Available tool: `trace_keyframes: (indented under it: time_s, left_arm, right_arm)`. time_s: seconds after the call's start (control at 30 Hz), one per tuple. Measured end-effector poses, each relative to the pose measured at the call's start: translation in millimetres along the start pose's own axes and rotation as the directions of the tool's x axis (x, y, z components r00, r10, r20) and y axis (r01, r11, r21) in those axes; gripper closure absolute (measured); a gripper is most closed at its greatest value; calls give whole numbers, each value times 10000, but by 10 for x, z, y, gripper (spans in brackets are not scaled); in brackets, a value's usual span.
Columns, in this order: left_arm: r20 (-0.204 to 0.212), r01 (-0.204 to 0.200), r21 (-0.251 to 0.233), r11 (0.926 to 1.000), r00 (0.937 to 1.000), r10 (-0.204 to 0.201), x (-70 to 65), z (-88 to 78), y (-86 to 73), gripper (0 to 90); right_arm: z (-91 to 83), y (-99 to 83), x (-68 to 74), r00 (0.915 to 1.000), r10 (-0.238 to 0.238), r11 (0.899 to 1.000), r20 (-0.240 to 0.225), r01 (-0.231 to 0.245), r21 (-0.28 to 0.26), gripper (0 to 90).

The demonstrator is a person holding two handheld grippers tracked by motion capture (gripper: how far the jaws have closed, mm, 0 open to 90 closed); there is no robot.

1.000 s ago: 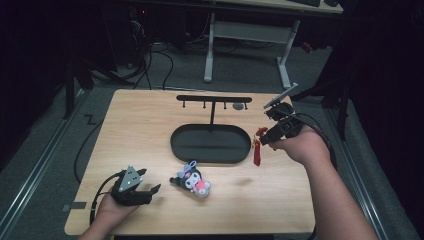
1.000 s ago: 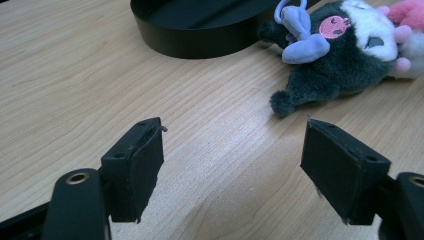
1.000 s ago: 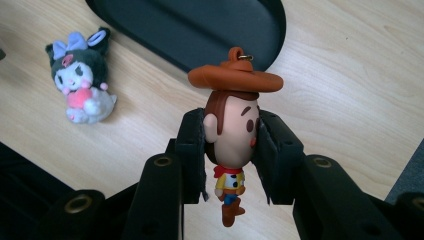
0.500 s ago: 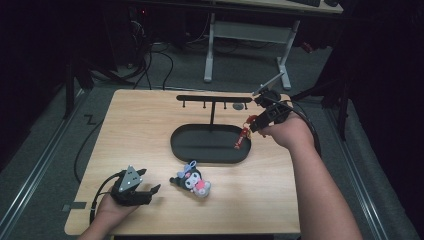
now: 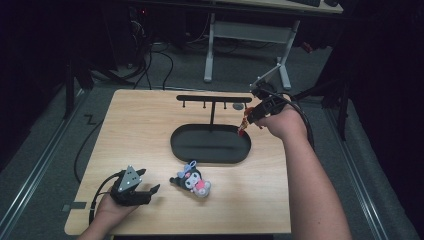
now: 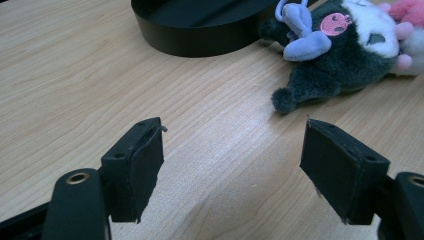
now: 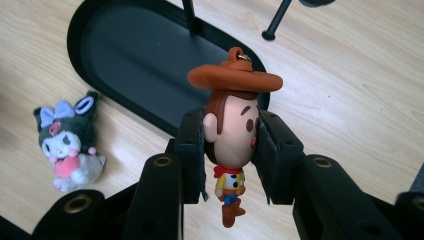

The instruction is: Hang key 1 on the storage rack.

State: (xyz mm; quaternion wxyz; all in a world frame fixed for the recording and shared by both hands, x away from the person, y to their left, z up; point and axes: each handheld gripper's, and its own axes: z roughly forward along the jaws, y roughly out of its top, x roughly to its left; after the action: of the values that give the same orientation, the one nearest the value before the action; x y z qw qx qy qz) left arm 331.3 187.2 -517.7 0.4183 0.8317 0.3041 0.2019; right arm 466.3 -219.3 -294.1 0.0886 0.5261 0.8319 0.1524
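I work in a dim lab: light wooden counter, black cables across grey carpet, white desk frame behind.

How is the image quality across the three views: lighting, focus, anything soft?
High view: table lit, surroundings nearly black, right gripper small and soft. Left gripper view: even light, wood grain sharp, plush toy slightly soft. Right gripper view: cowboy figure crisp between the jaws, black tray without glare.

Black two-jaw left gripper (grey three-cornered plate on top) trails a black cable.
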Motion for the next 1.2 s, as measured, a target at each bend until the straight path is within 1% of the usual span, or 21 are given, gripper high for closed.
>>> trace_keyframes:
  time_s: [0.17,0.3,0.5,0.57,0.63,0.7,0.73,0.83,0.9,1.07,1.2]
  left_arm:
    - [15,-55,18,10000,10000,55,-11,1,2,255]
    - [47,-122,84,9999,9999,122,-19,16,0,255]
    - [35,-153,139,9998,9999,152,-23,15,1,255]
    - [13,-143,130,9998,9999,143,-22,13,-1,255]
    - [13,-94,85,9999,10000,94,-18,13,-1,256]
    - [32,-117,161,9998,9999,116,-17,16,-4,256]
    - [40,-130,179,9998,9999,129,-18,17,-6,256]
    - [25,-94,112,9999,10000,94,-17,14,-5,256]
    - [45,-119,162,9998,9999,119,-17,15,-6,257]
    - [43,-103,124,9999,9999,103,-15,13,-6,257]
    - [68,-125,166,9998,9999,124,-17,14,-8,257]
  right_arm:
    - [13,59,7,10000,-8,9999,29,9,-112,667]
    - [10,97,-32,9999,109,9998,-6,-109,-186,667]
    - [30,141,-93,9997,224,9995,90,-222,-234,666]
    - [45,151,-118,9994,293,9992,195,-287,-266,667]
    - [60,159,-138,9992,362,9987,168,-355,-372,666]
    - [73,168,-144,9990,423,9984,159,-416,-396,667]
    - [82,177,-143,9991,373,9987,178,-366,-360,667]
    - [95,194,-137,9989,427,9977,171,-417,-541,667]
    - [92,209,-130,9991,320,9979,267,-305,-564,667]
    - [89,235,-131,9981,447,9965,425,-415,-728,667]
    - [90,233,-159,9967,559,9962,583,-518,-697,667]
